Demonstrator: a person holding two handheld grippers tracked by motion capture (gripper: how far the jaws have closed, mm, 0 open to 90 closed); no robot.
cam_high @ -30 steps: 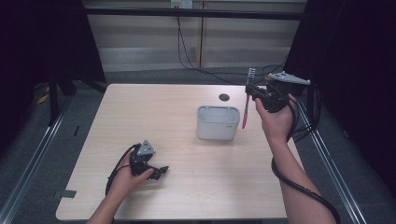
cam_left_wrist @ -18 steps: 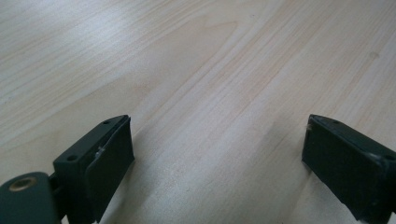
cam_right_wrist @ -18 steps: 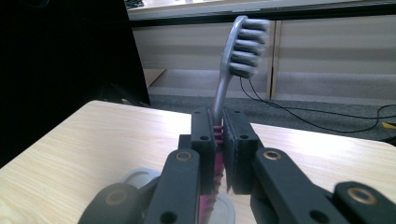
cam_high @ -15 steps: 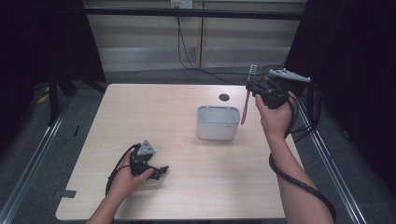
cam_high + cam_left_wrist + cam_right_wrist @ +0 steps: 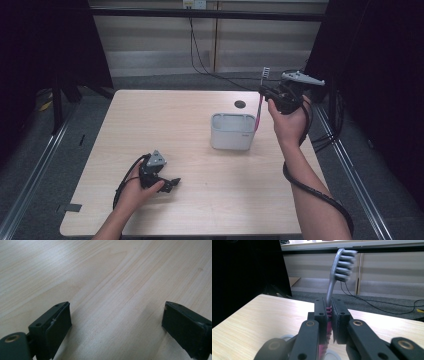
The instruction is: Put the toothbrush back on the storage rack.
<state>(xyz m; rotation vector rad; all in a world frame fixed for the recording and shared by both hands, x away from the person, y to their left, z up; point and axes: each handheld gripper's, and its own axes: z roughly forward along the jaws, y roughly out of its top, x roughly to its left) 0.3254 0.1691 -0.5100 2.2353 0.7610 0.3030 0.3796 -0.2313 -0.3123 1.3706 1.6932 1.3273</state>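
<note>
Pale wood-grain table [image 5: 150, 125] stood on a grey floor, with dark curtains to either side and a light wall panel with trailing cables behind it.

Left to right in the high view: at about 7 o'clock on the table, the left gripper [image 5: 167, 184] lay low on the surface in the person's left hand [image 5: 137, 192], its grey plate uppermost and its cable looping back toward the forearm. In the left gripper view its two jaws stood wide apart with bare wood between them; nothing was held.

Near the table's centre, slightly toward 2 o'clock, sat a white holder [image 5: 231, 131], a rounded box, upright and open at the top. A small dark round mark [image 5: 240, 104] lay on the table just behind it, toward 12 o'clock.

At roughly 2 o'clock, above the right edge of the white holder, the right gripper [image 5: 264, 94] was raised clear of the table in the person's right hand [image 5: 287, 120]. Its jaws were clamped on a toothbrush [image 5: 261, 97]. The brush stood nearly upright, grey bristle head at the top, pink handle hanging down to the holder's right rim; contact with the rim could not be determined. The right gripper view confirmed both pads [image 5: 320, 312] pressed against the neck of the toothbrush [image 5: 342, 265], head tilted slightly toward 1 o'clock.
</note>
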